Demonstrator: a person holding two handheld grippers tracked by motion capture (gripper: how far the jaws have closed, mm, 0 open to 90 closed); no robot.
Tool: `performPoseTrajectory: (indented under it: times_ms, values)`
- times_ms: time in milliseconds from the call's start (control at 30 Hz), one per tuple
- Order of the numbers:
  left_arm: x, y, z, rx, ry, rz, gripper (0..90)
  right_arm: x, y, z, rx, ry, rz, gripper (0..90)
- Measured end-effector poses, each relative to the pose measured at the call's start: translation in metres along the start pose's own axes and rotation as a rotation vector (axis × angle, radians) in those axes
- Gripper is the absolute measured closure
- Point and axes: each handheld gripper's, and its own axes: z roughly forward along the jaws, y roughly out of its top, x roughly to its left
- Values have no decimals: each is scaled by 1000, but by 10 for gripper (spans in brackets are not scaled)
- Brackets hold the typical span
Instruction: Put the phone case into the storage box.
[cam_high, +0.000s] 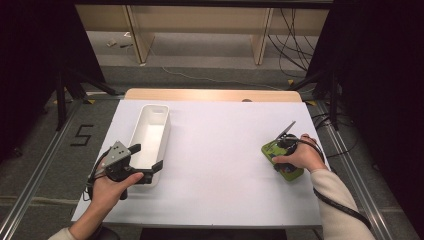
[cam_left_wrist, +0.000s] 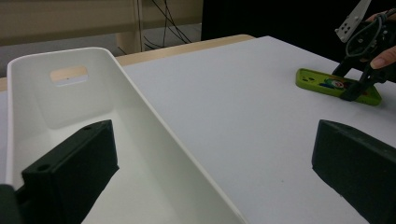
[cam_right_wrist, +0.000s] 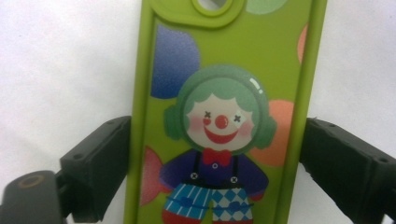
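Green phone case (cam_high: 281, 159) lies flat, printed side up, on the right of the white surface (cam_high: 225, 160), well apart from the white bin (cam_high: 150, 137) on the left. Right claw (cam_right_wrist: 219, 177) is down over the case, one jaw on each long edge. Left jaw looks to be touching the rim; right jaw is just beside it or touching, can't tell which. So: straddling, not yet a firm clamp, my read. Straddling the narrow width makes sense, since that is the span the jaws can take.

Left claw (cam_left_wrist: 205, 172) is spread wide, holding nothing, one jaw inside the bin, the other outside over the surface, so it brackets the near side wall. Probably there to steady the bin for a drop-in.

Right claw's own view gives the jaw-to-edge contact and the clown print; the high view hides that under the hand (cam_high: 300, 157). High view gives the case-to-bin layout. Left claw's view shows the case flat on the surface, far claw pitched down onto it.
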Motion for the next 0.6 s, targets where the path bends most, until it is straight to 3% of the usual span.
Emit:
performPoseTrajectory:
  times_ms: [600]
  values:
    - [0,0,0,1,1,3,0,-1,-1,-1,2,13,38,153]
